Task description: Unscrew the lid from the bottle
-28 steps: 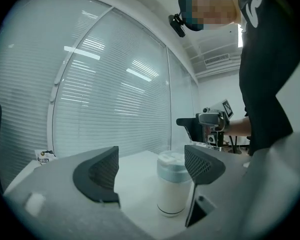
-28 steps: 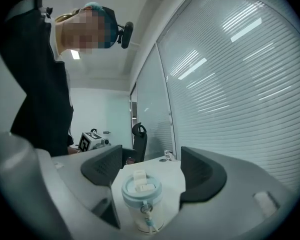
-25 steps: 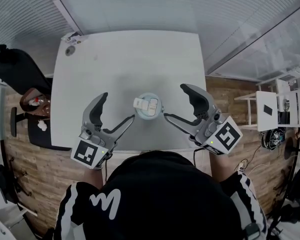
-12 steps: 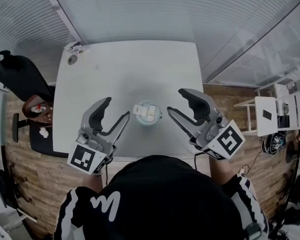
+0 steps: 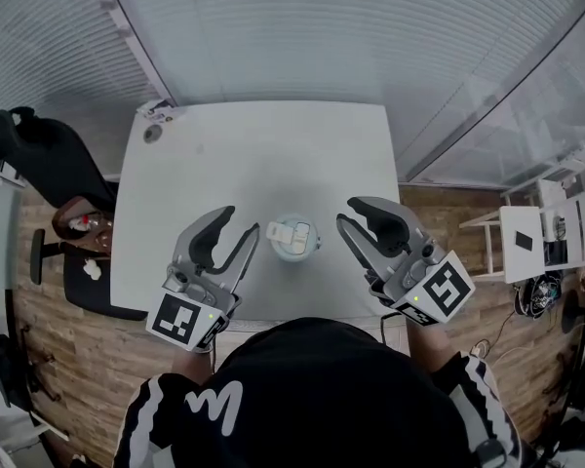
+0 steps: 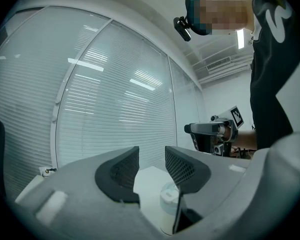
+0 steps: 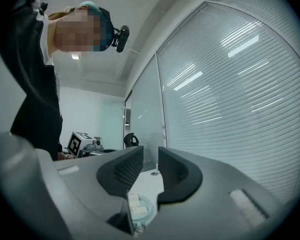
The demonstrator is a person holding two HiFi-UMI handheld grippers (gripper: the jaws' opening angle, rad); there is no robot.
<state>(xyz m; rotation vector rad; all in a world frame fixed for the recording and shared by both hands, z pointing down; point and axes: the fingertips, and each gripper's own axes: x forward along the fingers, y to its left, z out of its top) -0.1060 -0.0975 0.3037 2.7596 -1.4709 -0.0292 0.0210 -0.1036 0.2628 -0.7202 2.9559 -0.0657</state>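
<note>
A small bottle (image 5: 294, 238) with a pale blue lid and a white flip tab stands near the front edge of the grey table (image 5: 224, 154). My left gripper (image 5: 239, 224) hovers just left of it and my right gripper (image 5: 349, 213) just right of it, neither touching it. Both pairs of jaws have just been closing and now stand at a narrow gap with nothing between them. In the left gripper view the bottle (image 6: 168, 204) sits below the left gripper (image 6: 152, 166). In the right gripper view the lid (image 7: 138, 206) lies under the right gripper (image 7: 151, 166).
A small round object (image 5: 154, 133) lies at the table's far left corner. A black chair (image 5: 39, 154) stands left of the table and a white shelf unit (image 5: 551, 227) to the right. Slatted blinds fill the wall behind the table.
Both grippers' jaws have narrowed from wide open to a slim gap. Both grippers have risen a little beside the bottle, which has not moved.
</note>
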